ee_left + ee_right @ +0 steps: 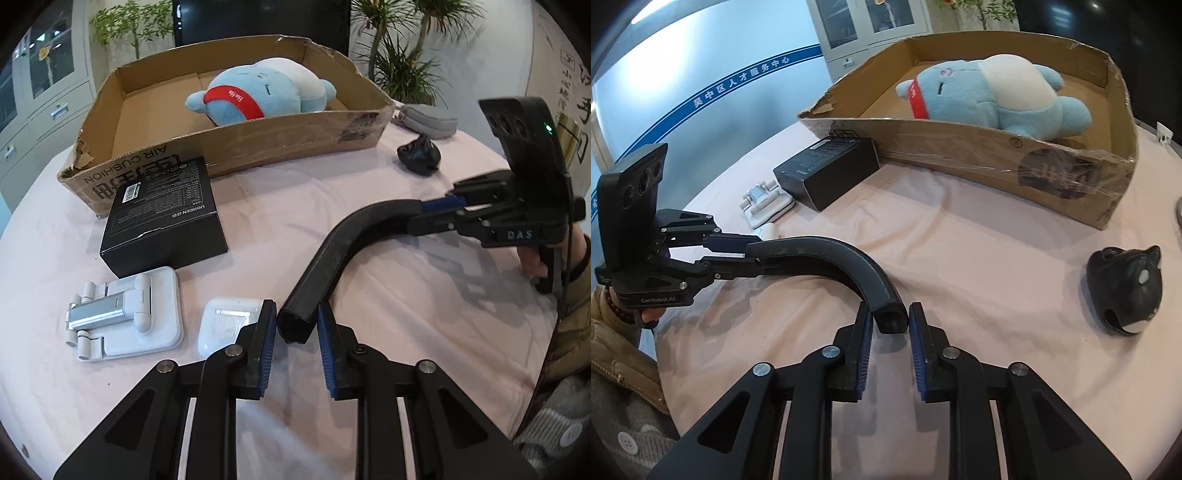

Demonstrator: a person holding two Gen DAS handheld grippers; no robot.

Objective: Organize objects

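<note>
1. On the pink tablecloth (pixel 258 206), near the middle: black curved bar (pixel 343 251), matte, squarish in section, bent like a hook, lying flat with one end toward each tool.
2. Left gripper (pixel 297 325): blue pads closed against one end of the bar, clamped; pointing steeply down at the cloth.
3. Right gripper (pixel 891 319): pads pressed on the other end, likewise clamped; hand (pixel 535 262) on the grip, brown sleeve behind.
4. Just left of the left gripper: white earbud case (pixel 225 325), then folded white phone stand (pixel 125 314), then black carton (pixel 162 218) touching the cardboard box (pixel 258 144).
5. Inside the box: blue plush toy (pixel 258 88) on its side.
6. Beyond the bar: small black-and-white object (pixel 1123 291), possibly a whale-shaped toy; grey pouch (pixel 428 120) beside the box corner.
</note>
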